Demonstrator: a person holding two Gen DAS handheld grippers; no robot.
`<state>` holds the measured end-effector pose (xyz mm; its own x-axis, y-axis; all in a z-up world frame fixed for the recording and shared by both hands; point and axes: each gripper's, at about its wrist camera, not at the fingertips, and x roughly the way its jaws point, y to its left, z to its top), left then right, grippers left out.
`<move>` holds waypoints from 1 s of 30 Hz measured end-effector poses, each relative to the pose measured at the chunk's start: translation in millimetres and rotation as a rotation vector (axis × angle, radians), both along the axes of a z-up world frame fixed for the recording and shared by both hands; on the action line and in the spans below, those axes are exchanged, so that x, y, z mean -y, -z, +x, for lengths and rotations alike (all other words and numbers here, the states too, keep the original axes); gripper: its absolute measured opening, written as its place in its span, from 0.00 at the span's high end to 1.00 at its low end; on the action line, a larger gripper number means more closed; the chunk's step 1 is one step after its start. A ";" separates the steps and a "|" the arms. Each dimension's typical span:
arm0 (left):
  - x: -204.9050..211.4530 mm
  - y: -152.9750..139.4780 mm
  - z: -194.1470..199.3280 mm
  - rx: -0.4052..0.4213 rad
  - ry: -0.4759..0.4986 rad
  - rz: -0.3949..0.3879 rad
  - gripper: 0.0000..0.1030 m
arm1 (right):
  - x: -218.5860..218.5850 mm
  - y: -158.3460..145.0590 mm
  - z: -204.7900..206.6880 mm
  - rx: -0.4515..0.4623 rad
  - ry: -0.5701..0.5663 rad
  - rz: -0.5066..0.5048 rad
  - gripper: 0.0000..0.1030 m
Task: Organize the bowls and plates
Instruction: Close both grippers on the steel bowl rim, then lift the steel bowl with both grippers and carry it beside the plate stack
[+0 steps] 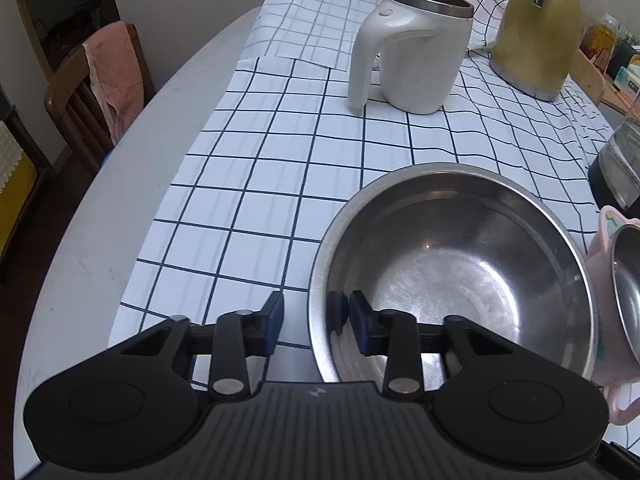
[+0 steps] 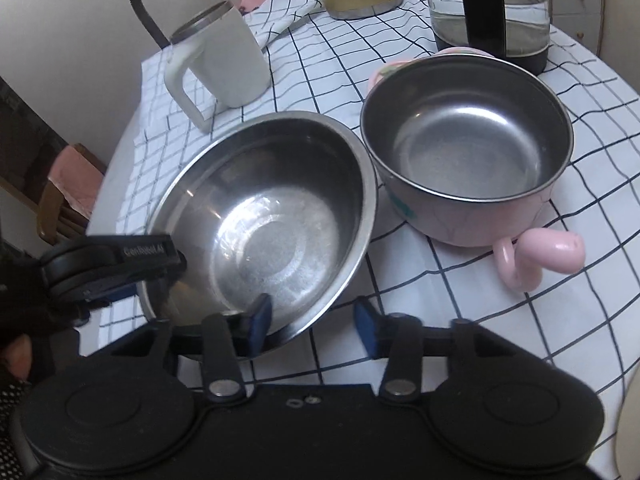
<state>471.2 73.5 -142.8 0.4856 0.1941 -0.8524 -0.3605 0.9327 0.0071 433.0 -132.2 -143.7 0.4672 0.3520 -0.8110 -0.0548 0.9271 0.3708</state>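
Checked cloth [image 1: 256, 184]: steel bowl [image 1: 452, 276] rim between left gripper [image 1: 316, 320] pads.

Home dining area. Round surface [image 1: 100, 240] under a checked cloth [image 1: 248, 184], with a white mug [image 1: 416, 56], gold thermos jug [image 1: 536, 36], glass kettle [image 2: 488, 8] and steel bowls [image 2: 272, 216]. Wooden chair [image 1: 76, 100] draped with a pink towel [image 1: 114, 76] beside a plain wall.

Bowls crowd the near right, cloth lies bare to the left

The steel bowl [image 2: 272, 216] and the pink bowl [image 2: 468, 140] sit just beside each other; mug [image 1: 416, 48], jug [image 1: 536, 28] and kettle [image 2: 488, 8] block the far side; open cloth [image 1: 240, 184] lies left
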 end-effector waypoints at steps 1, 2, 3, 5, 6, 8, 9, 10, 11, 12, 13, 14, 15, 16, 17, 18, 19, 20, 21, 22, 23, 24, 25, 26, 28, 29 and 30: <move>0.6 -0.8 -0.3 -0.001 0.002 -0.005 0.74 | 1.0 -0.8 -0.3 0.005 0.002 0.004 0.67; 1.4 -2.1 -0.7 0.000 0.001 -0.008 0.78 | 2.0 -1.8 -0.8 0.008 0.004 0.008 0.72; 2.5 -3.0 -1.5 0.000 0.005 -0.012 0.81 | 3.0 -2.7 -1.1 0.010 0.000 0.021 0.76; 5.7 -4.1 -4.0 -0.008 0.011 -0.003 0.81 | 3.9 -3.9 -1.7 0.006 0.003 0.019 0.78; 7.0 -4.6 -6.6 -0.010 0.012 -0.001 0.81 | 3.9 -4.2 -2.7 0.007 0.004 0.015 0.78; 7.8 -5.5 -14.0 -0.013 0.014 -0.008 0.81 | 5.0 -6.2 -6.7 0.022 -0.003 0.007 0.78; 8.1 -6.1 -18.0 -0.015 0.015 -0.012 0.81 | 5.7 -7.7 -9.5 0.030 -0.007 0.002 0.78; 8.8 -6.9 -22.9 -0.016 0.017 -0.015 0.81 | 6.4 -9.3 -12.5 0.040 -0.010 -0.002 0.78; 9.7 -8.0 -28.0 -0.017 0.018 -0.017 0.81 | 6.9 -10.9 -15.3 0.049 -0.016 -0.008 0.78; 11.3 -9.5 -33.3 -0.017 0.019 -0.016 0.81 | 7.7 -12.6 -18.7 0.059 -0.023 -0.013 0.78; 13.7 -11.8 -39.3 -0.017 0.025 -0.012 0.81 | 9.1 -14.9 -22.6 0.070 -0.032 -0.019 0.79; 16.1 -13.8 -44.9 -0.018 0.032 -0.010 0.81 | 10.5 -17.3 -26.5 0.076 -0.039 -0.023 0.79; 18.7 -16.1 -50.9 -0.020 0.038 -0.008 0.81 | 12.3 -19.3 -30.1 0.080 -0.043 -0.024 0.79; 21.5 -19.2 -57.7 -0.018 0.048 -0.005 0.81 | 14.5 -22.3 -34.9 0.084 -0.046 -0.025 0.79; 24.2 -22.1 -64.1 -0.013 0.058 -0.002 0.81 | 17.0 -24.8 -39.6 0.086 -0.050 -0.025 0.79; 27.1 -25.7 -71.5 -0.008 0.064 0.002 0.81 | 19.3 -26.9 -43.9 0.089 -0.054 -0.027 0.79; 29.9 -29.3 -78.5 -0.004 0.068 0.004 0.81 | 22.5 -30.0 -50.2 0.093 -0.054 -0.030 0.79; 32.2 -32.6 -84.8 -0.001 0.071 0.004 0.81 | 24.6 -32.7 -55.8 0.098 -0.058 -0.032 0.79; 34.1 -36.4 -91.7 0.001 0.074 0.002 0.81 | 26.3 -35.6 -61.4 0.103 -0.062 -0.035 0.79; 35.5 -39.3 -97.3 0.003 0.077 -0.003 0.81 | 28.1 -39.0 -68.3 0.110 -0.066 -0.040 0.79; 36.8 -42.2 -103.5 0.003 0.081 -0.011 0.81 | 29.8 -42.1 -74.4 0.117 -0.069 -0.043 0.79; 38.1 -45.2 -109.2 0.005 0.085 -0.016 0.81 | 31.7 -45.1 -80.6 0.122 -0.070 -0.045 0.79; 40.2 -48.0 -115.6 0.008 0.092 -0.016 0.81 | 33.6 -48.1 -87.7 0.127 -0.071 -0.047 0.79; 43.2 -51.2 -122.1 0.012 0.100 -0.012 0.81 | 35.4 -50.6 -92.8 0.132 -0.072 -0.046 0.79; 48.8 -57.9 -134.4 0.018 0.114 -0.014 0.81 | 39.6 -56.3 -104.6 0.137 -0.067 -0.046 0.79; 51.8 -61.8 -140.8 0.020 0.122 -0.014 0.81 | 42.3 -59.3 -111.5 0.141 -0.064 -0.045 0.79; 54.5 -65.7 -147.0 0.025 0.130 -0.015 0.81 | 44.6 -62.2 -117.9 0.143 -0.059 -0.048 0.79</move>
<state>324.3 19.0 -77.2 0.5267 0.1158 -0.8421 -0.2363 0.9716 -0.0143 315.1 -176.8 -81.5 0.5585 0.3446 -0.7545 -0.1586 0.9372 0.3106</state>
